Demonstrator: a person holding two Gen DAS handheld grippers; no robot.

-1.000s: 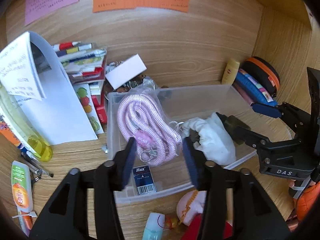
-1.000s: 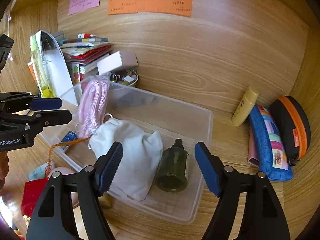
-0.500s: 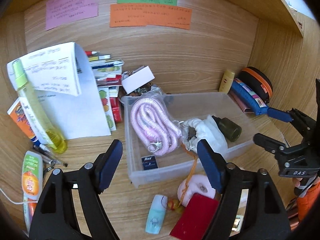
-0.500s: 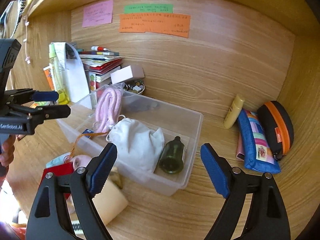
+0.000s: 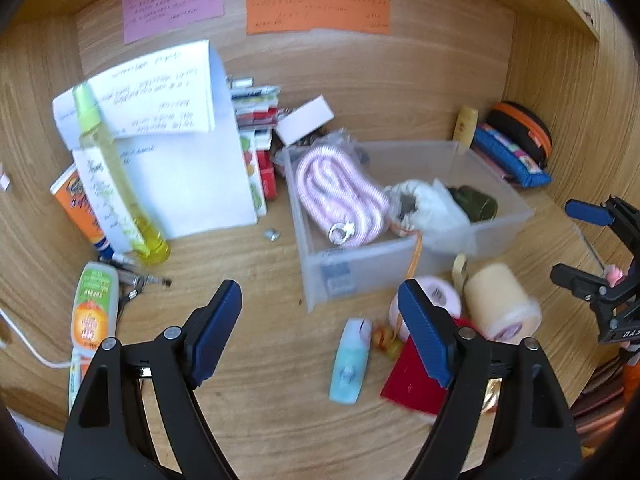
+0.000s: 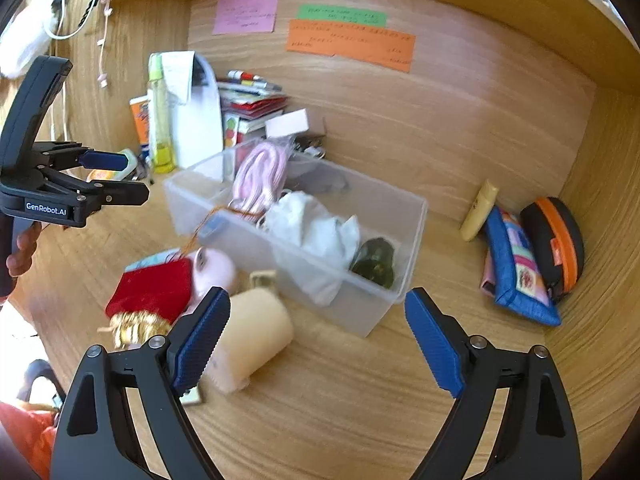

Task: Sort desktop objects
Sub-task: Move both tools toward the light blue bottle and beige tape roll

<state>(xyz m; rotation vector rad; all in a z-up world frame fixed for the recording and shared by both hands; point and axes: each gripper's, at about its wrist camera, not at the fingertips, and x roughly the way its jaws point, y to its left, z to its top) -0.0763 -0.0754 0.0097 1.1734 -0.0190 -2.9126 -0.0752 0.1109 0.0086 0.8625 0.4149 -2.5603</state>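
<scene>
A clear plastic bin [image 5: 500, 236] [image 6: 384, 304] stands on the wooden desk. It holds a pink rope [image 5: 340, 188] [image 6: 260, 172], a white cloth pouch [image 5: 436, 204] [image 6: 316, 228] and a dark green bottle [image 5: 476, 202] [image 6: 374, 264]. In front of it lie a cream roll [image 5: 500, 300] [image 6: 252, 332], a pink roll [image 5: 438, 294] [image 6: 216, 268], a red pouch [image 5: 412, 380] [image 6: 152, 288] and a light blue tube [image 5: 350, 360]. My left gripper [image 5: 320, 332] is open and empty above the desk in front of the bin. My right gripper [image 6: 316, 340] is open and empty.
At the left stand a white folded paper [image 5: 188, 168], a yellow spray bottle [image 5: 116, 184], an orange tube [image 5: 76, 208] and a stack of books [image 5: 256, 120]. A green-orange tube [image 5: 94, 316] lies at the front left. At the right are a blue pencil case [image 6: 516, 264], a black-orange case [image 6: 556, 240] and a small yellow bottle [image 6: 478, 210].
Both grippers have pulled back and up from the bin. The left gripper has opened wide and left the pink rope in the bin. More of the desk in front shows now.
</scene>
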